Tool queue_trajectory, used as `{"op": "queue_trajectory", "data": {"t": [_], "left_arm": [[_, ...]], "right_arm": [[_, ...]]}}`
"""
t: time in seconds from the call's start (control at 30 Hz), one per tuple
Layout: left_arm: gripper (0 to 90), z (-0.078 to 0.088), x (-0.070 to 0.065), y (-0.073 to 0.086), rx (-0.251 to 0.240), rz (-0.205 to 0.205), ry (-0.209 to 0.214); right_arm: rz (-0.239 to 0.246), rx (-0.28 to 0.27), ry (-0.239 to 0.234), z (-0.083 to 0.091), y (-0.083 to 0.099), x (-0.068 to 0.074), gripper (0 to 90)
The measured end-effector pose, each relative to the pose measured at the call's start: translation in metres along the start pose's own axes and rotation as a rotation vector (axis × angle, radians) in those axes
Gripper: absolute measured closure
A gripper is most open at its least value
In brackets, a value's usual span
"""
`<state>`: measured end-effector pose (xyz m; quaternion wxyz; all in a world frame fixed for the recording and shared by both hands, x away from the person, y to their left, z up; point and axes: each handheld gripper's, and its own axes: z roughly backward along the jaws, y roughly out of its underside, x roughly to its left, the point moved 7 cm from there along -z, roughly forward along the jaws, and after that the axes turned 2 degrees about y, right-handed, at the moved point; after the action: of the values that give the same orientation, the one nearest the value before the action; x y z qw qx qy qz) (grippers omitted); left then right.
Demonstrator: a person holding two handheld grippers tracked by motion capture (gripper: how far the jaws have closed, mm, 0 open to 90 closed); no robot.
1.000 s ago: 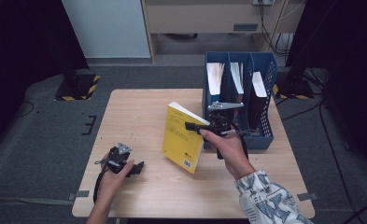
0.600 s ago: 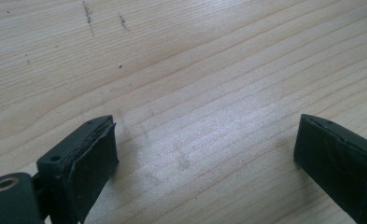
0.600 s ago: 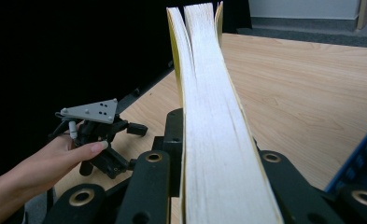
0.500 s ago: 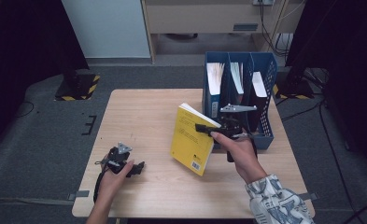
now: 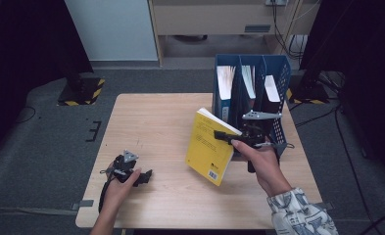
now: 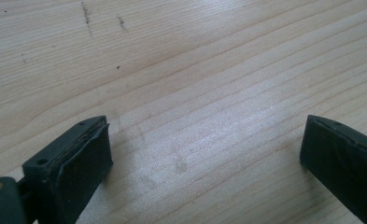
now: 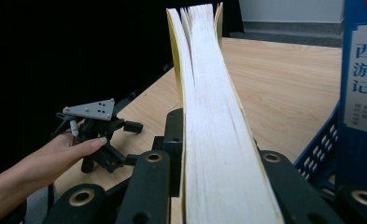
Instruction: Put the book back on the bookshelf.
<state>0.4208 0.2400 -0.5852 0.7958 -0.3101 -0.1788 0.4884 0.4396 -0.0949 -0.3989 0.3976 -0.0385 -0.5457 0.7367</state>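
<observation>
The counter (image 5: 156, 127) is pale wood with a fine straight grain, smooth and faintly shiny, with a few dark scuffs. The book (image 5: 212, 147) has a glossy yellow paper cover and a matt, cream-white block of pages. The file rack (image 5: 278, 83) looks like blue plastic with a perforated wall. The left gripper's fingers (image 6: 74, 163) are matt black, their pads slightly rough. The sleeve (image 5: 302, 215) is patterned cloth.

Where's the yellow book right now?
In the high view the yellow book is right of the table's centre, clamped in the right gripper and held tilted above the table, just left of the blue file rack.
</observation>
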Motion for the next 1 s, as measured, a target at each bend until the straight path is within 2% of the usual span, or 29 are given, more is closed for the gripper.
{"op": "queue_trajectory", "data": {"t": [0.23,0.6,1.0], "left_arm": [[1.0,0.000,-0.001,0.000,-0.003,-0.001,0.005],[0.2,-0.001,-0.002,0.000,-0.009,-0.003,0.009],[0.0,-0.001,-0.002,0.000,-0.016,-0.004,0.009]], "right_arm": [[-0.010,0.000,0.003,0.011,0.002,-0.002,74.9],[-0.018,-0.028,0.021,0.033,-0.005,-0.007,74.9],[-0.033,-0.038,0.061,0.058,-0.004,-0.021,74.9]]}}
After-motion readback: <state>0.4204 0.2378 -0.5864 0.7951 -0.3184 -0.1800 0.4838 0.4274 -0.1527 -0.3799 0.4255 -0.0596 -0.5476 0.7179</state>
